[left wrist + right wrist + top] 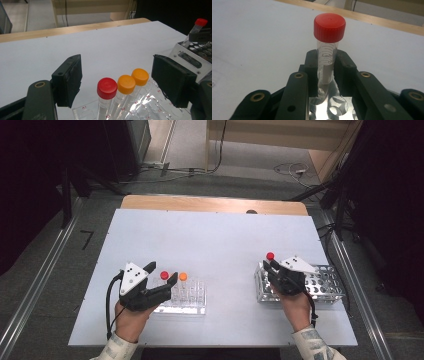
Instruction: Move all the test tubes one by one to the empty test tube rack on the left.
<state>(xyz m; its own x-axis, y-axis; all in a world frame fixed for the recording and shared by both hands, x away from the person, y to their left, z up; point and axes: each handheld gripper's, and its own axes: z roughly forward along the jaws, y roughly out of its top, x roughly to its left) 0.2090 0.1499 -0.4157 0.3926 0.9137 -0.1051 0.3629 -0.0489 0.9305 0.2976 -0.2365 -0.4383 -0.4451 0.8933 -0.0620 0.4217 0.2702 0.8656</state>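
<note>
My right gripper (270,266) (326,68) is shut on a clear tube with a red cap (270,255) (329,27). The tube stands upright in a corner hole of the metal rack (326,287) (335,104). On the left side, my left gripper (162,273) (117,76) is open over the near-left end of a clear plastic rack (189,306) (150,110). Between its wide-apart jaws stand a red-capped tube (164,275) (107,87) and two orange-capped tubes (126,84) (140,76); the pads touch none of them.
Both racks sit near the front edge of the white table (210,235). A wooden strip (215,204) runs along the far edge. Cables lie on the floor beyond it. In the left gripper view the metal rack (190,58) shows far right.
</note>
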